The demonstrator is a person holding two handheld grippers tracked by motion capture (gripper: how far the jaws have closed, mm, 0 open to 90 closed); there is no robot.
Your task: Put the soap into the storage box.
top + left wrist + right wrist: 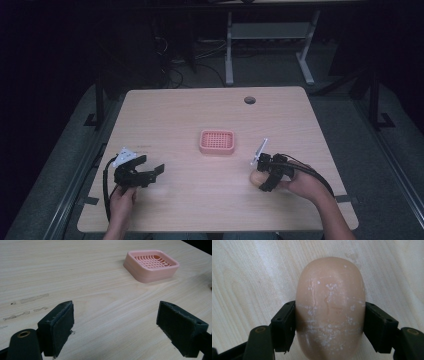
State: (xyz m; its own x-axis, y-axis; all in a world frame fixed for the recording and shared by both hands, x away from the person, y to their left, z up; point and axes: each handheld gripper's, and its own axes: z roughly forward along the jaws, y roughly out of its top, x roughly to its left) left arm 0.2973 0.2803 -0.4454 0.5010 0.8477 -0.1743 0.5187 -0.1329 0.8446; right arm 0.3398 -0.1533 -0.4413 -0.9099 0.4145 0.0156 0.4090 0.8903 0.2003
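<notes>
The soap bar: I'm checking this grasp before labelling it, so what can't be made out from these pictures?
- Soap bar, right gripper view: near end cut off by the bottom edge; underside hidden against the table.
- Soap bar, high view: mostly covered by the right gripper; too small to judge the grip.
- Pink soap dish, left gripper view: floor beneath its grid unreadable.
- Left gripper: open, nothing between its pads.

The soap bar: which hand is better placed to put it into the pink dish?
Right. The right gripper is shut on the soap bar. The left gripper is open with nothing between its jaws, facing the pink dish.
</notes>
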